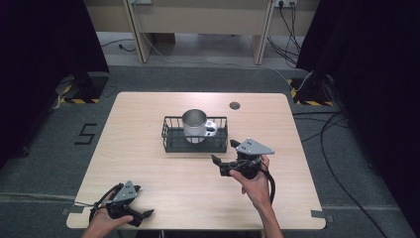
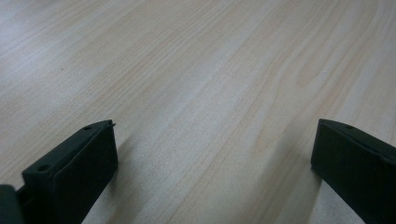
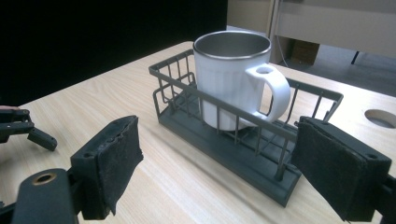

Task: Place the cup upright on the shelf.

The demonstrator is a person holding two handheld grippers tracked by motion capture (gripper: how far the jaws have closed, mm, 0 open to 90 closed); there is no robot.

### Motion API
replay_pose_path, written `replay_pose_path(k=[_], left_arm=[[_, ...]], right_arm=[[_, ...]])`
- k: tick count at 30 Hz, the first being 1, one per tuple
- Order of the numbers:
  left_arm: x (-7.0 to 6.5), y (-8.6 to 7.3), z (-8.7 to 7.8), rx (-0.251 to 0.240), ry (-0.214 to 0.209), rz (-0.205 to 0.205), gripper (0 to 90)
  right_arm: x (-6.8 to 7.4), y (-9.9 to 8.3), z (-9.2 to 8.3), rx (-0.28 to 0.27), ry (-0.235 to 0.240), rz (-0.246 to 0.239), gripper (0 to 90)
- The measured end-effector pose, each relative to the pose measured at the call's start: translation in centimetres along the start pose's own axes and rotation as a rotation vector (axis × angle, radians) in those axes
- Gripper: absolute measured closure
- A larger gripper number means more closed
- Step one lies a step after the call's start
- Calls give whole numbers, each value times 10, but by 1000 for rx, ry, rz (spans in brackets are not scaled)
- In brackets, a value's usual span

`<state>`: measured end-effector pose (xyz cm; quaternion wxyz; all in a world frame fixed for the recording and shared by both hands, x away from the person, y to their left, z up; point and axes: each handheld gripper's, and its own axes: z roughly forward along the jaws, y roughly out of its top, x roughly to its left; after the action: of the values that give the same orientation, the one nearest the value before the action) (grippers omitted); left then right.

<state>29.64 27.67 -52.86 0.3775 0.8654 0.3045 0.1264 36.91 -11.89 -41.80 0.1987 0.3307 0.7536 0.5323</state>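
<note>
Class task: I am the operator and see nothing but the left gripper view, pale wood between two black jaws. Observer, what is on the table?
Observer: A dark wire rectangular basket stands mid-table.
Operator: Anything in it?
Observer: A white mug with a steel rim stands upright inside, its handle toward the right tool's side.
Operator: Where is the right tool?
Observer: The right tool is just in front of the basket's right end, jaws open, holding nothing.
Operator: And mine?
Observer: The left tool is by the near left edge, far from the basket.
</note>
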Motion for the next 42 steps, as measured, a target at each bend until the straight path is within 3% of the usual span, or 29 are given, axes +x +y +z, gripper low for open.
replay_pose_path(k=[18, 42], left_arm=[[0, 0, 0, 0, 0, 0, 0], [0, 0, 0, 0, -1, 1, 0]], right_arm=[[11, -25, -8, -10, -4, 11, 153], [15, -57, -19, 38, 6, 40, 152]])
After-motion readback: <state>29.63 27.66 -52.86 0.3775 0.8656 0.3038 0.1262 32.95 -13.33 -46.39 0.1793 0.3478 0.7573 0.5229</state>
